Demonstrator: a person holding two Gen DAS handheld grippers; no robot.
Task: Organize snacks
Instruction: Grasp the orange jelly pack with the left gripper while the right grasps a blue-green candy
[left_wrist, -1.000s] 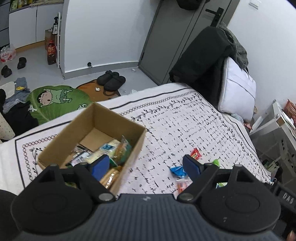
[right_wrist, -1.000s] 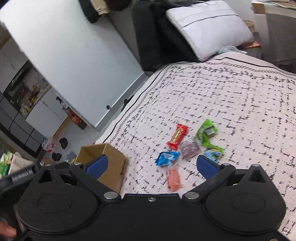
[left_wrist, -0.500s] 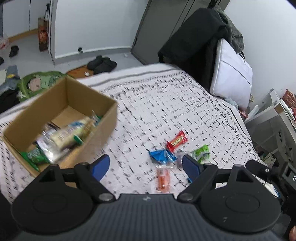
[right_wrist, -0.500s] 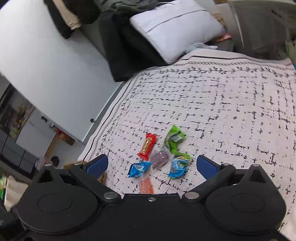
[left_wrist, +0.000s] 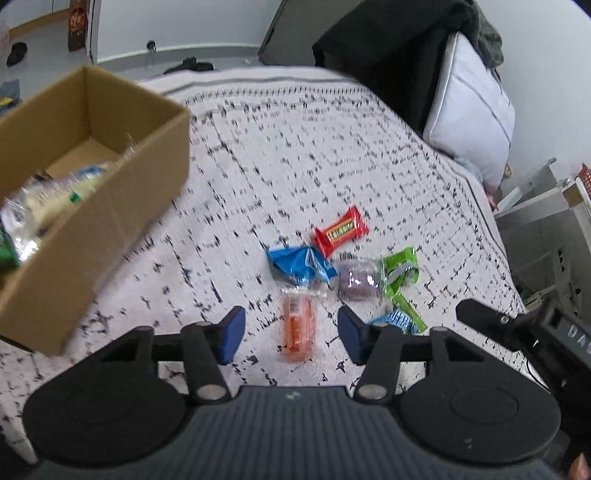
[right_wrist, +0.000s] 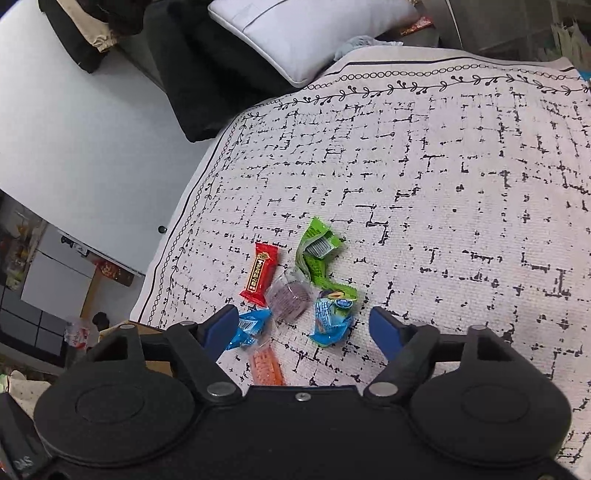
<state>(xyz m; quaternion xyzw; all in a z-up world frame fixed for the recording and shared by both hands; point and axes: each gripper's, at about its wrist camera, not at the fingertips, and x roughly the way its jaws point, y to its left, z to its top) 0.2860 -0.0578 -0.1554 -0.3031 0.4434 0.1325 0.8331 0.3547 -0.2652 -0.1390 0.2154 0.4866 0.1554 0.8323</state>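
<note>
Since a second ago the left gripper (left_wrist: 291, 334) has swung away from over the open brown cardboard box (left_wrist: 110, 206), which now sits off to its left, half filled with wrapped snacks, and has come down so that the small orange sachet (left_wrist: 298, 328) lies between its wide-spread, empty jaws. Just beyond the sachet lie a crumpled blue wrapper (left_wrist: 299, 265), a red bar with yellow lettering (left_wrist: 341, 230), a clear-wrapped purple sweet (left_wrist: 356, 282) and a bright green packet (left_wrist: 397, 271), some touching or overlapping on the patterned white bedspread (left_wrist: 295, 147). The right gripper (right_wrist: 303, 330), also wide and holding nothing, hovers over the same cluster, nearest a blue-and-green pouch (right_wrist: 330, 317). Both tools converging on one heap could bump each other. A closing jaw might also catch a neighbouring wrapper and drag it along, or the slick, flat sachet may slip out against the soft cloth.
</note>
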